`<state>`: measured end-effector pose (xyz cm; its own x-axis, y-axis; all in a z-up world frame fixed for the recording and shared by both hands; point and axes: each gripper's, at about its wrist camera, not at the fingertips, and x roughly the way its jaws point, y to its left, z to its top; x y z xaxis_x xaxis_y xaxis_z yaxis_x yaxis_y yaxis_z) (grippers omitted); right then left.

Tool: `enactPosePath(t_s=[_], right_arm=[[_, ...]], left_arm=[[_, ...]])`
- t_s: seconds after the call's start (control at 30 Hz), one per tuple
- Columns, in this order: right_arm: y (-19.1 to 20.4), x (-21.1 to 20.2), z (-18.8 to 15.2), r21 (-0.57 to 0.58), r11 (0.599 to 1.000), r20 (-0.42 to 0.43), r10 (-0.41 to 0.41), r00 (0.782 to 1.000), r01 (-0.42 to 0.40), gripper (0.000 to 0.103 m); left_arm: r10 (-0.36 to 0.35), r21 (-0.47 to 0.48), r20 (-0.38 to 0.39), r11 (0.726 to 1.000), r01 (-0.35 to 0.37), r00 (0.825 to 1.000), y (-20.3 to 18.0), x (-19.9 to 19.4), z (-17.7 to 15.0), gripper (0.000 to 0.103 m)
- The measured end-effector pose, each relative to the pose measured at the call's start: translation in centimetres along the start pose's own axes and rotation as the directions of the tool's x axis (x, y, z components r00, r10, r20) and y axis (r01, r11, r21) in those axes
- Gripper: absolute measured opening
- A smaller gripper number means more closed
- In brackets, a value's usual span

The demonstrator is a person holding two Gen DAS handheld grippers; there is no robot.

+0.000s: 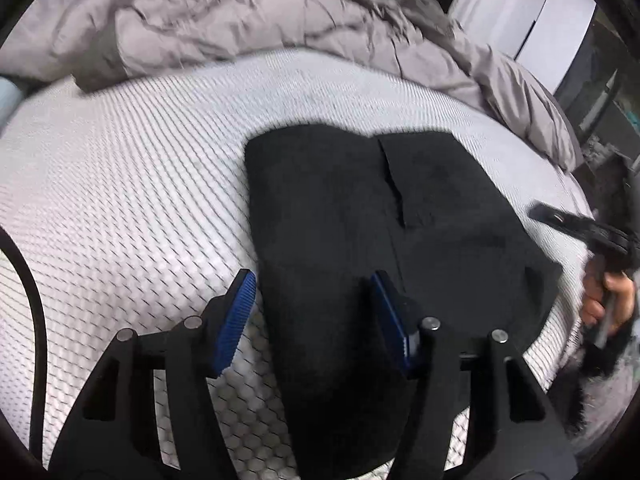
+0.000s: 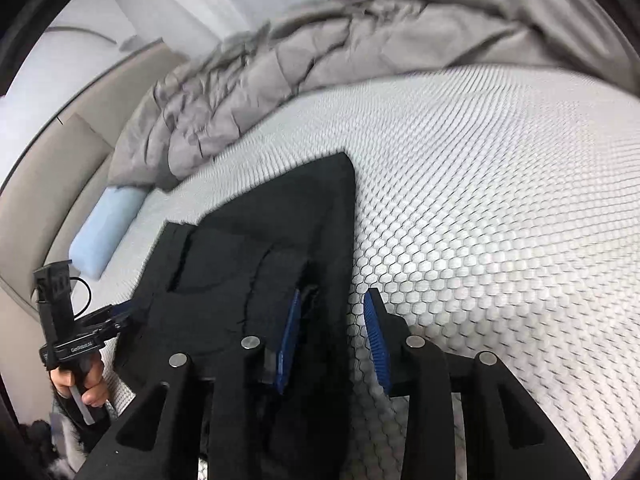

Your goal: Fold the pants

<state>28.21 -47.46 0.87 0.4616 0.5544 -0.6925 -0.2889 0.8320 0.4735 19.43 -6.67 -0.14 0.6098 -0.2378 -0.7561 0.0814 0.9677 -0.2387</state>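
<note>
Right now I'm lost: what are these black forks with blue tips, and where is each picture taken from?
Each picture comes from a camera mounted on a handheld two-finger gripper, looking along its fingers. The left gripper is open, straddling one edge of the black pants, which lie folded on the white honeycomb mattress. The right gripper is also open, over the opposite edge; nothing is clamped. A rumpled grey duvet sits behind. In the right view, the hand at lower left holds the other gripper's handle.

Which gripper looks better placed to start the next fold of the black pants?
Probably the left gripper: its open blue pads straddle the black pants' near edge on the white honeycomb mattress.
</note>
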Motion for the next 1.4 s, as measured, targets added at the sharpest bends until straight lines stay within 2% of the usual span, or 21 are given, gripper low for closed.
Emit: enactPosePath(t_s=[0.03, 0.1, 0.13, 0.3, 0.43, 0.57, 0.73, 0.77, 0.8, 0.87, 0.9, 0.97, 1.0, 1.03, 1.07, 1.1, 1.17, 1.27, 1.33, 1.4], right_arm=[[-0.1, -0.4, -0.3, -0.004, 0.998, -0.021, 0.064, 0.998, -0.064, 0.035], [0.5, -0.3, -0.8, -0.008, 0.986, -0.062, 0.164, 0.985, -0.165, 0.044], [0.7, 0.1, -1.0, -0.013, 0.982, -0.085, 0.188, 0.979, -0.189, 0.044], [1.0, 2.4, -1.2, 0.019, 0.982, -0.142, 0.19, 0.971, -0.19, 0.044], [1.3, 2.7, -0.8, 0.053, 0.97, -0.131, 0.24, 0.962, -0.235, 0.044], [1.4, 1.9, -1.2, 0.061, 0.949, -0.138, 0.315, 0.939, -0.309, 0.044], [2.8, 2.9, -2.1, -0.007, 0.963, -0.197, 0.262, 0.945, -0.268, 0.044], [3.2, 2.9, -2.2, -0.035, 0.968, -0.196, 0.236, 0.952, -0.248, 0.036], [3.8, 3.3, -2.0, -0.059, 0.972, -0.19, 0.212, 0.959, -0.227, 0.017], [4.3, 2.6, -2.1, -0.096, 0.967, -0.168, 0.219, 0.961, -0.237, 0.007], [4.7, 1.9, -1.9, -0.119, 0.962, -0.148, 0.228, 0.962, -0.246, 0.006], [5.2, 0.0, -2.0, -0.162, 0.955, -0.124, 0.23, 0.965, -0.248, 0.006], [5.3, -0.2, -2.1, -0.174, 0.961, -0.127, 0.196, 0.972, -0.217, 0.006], [5.6, 0.3, -2.6, -0.227, 0.967, -0.141, 0.09, 0.986, -0.12, 0.006], [6.0, 1.4, -3.2, -0.283, 0.958, -0.173, -0.01, 0.985, -0.039, 0.007], [6.1, 2.4, -3.6, -0.3, 0.954, -0.191, -0.045, 0.98, -0.014, 0.008], [6.0, 2.0, -3.6, -0.291, 0.956, -0.181, -0.039, 0.983, -0.015, 0.012], [6.2, -0.9, -2.7, -0.306, 0.951, -0.061, -0.056, 0.997, 0.034, 0.03], [6.6, -2.3, -1.9, -0.287, 0.957, 0.029, -0.041, 0.999, 0.048, 0.03], [7.5, -2.0, -1.5, -0.294, 0.956, 0.056, 0.005, 0.998, 0.012, 0.03]], left_arm=[[0.008, 0.005, 0.025, 1.0, -0.008, 1.0, -0.2, -0.4, 0.0, 0.056], [0.018, 0.016, 0.064, 1.0, -0.019, 0.998, -0.7, -1.1, 0.1, 0.061], [0.009, 0.029, 0.075, 1.0, -0.011, 0.997, -1.2, -1.3, 0.1, 0.064], [-0.021, 0.088, 0.053, 0.996, 0.017, 0.998, -3.3, -0.7, 0.2, 0.065], [-0.033, 0.118, 0.009, 0.993, 0.032, 0.999, -4.6, 0.8, 0.2, 0.065], [-0.028, 0.162, -0.008, 0.986, 0.029, 1.0, -5.9, 1.6, 0.1, 0.065], [-0.019, 0.187, -0.016, 0.982, 0.022, 1.0, -6.9, 2.3, -0.1, 0.07], [-0.019, 0.19, -0.017, 0.982, 0.022, 1.0, -6.9, 2.4, -0.1, 0.071], [-0.02, 0.189, -0.019, 0.982, 0.023, 1.0, -6.9, 2.5, -0.1, 0.071], [-0.027, 0.183, -0.021, 0.983, 0.031, 0.999, -6.7, 2.4, -0.1, 0.071], [-0.031, 0.181, -0.02, 0.983, 0.035, 0.999, -6.6, 2.3, -0.1, 0.071], [-0.043, 0.176, -0.017, 0.983, 0.045, 0.999, -6.2, 2.0, 0.0, 0.071], [-0.051, 0.174, -0.013, 0.983, 0.052, 0.999, -6.1, 1.8, 0.0, 0.071], [-0.051, 0.176, -0.011, 0.983, 0.052, 0.999, -6.1, 1.8, 0.0, 0.071], [-0.044, 0.181, -0.013, 0.982, 0.046, 0.999, -6.1, 1.9, -0.1, 0.071], [-0.037, 0.189, -0.018, 0.981, 0.04, 0.999, -6.1, 2.0, -0.1, 0.071], [-0.02, 0.197, -0.015, 0.98, 0.023, 1.0, -6.2, 2.0, 0.0, 0.071], [-0.053, 0.21, 0.011, 0.976, 0.049, 0.999, -6.7, 1.1, 0.1, 0.071], [-0.08, 0.251, 0.038, 0.966, 0.068, 0.996, -7.5, 0.7, 0.2, 0.071], [-0.095, 0.283, 0.018, 0.955, 0.086, 0.995, -8.5, 1.5, 0.2, 0.071]])
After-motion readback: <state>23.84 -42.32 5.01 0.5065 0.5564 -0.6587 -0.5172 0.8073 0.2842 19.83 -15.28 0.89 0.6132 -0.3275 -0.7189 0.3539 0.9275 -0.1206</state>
